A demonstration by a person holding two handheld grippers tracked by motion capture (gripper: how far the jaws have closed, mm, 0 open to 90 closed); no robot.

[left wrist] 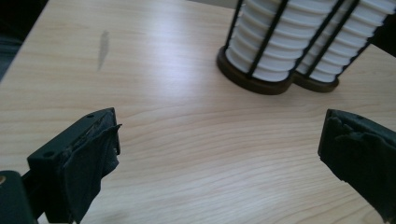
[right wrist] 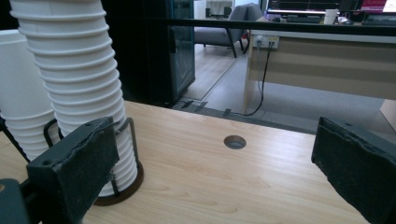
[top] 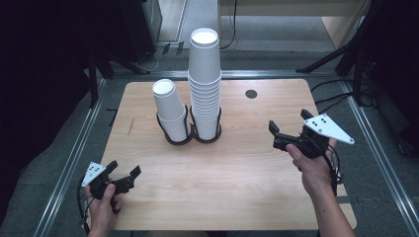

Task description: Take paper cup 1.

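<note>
Two stacks of white paper cups stand in black wire holders at the middle of the wooden table (top: 222,182). The tall stack (top: 205,84) is on the right and the short stack (top: 170,111) leans beside it on the left. My left gripper (top: 124,169) hovers low near the front left corner, open and holding nothing; its own view has the short stack (left wrist: 275,42) ahead and the tall stack (left wrist: 341,42) behind it. My right gripper (top: 288,121) is open and empty at the right, well clear of the cups. Its view puts the tall stack (right wrist: 74,60) just past its left jaw.
A round cable hole (top: 251,94) sits in the tabletop at the back right, also in the right gripper view as the hole (right wrist: 235,142). Metal rails (top: 74,153) run along the table's sides. Dark stands and cables (top: 341,54) lie on the floor beyond.
</note>
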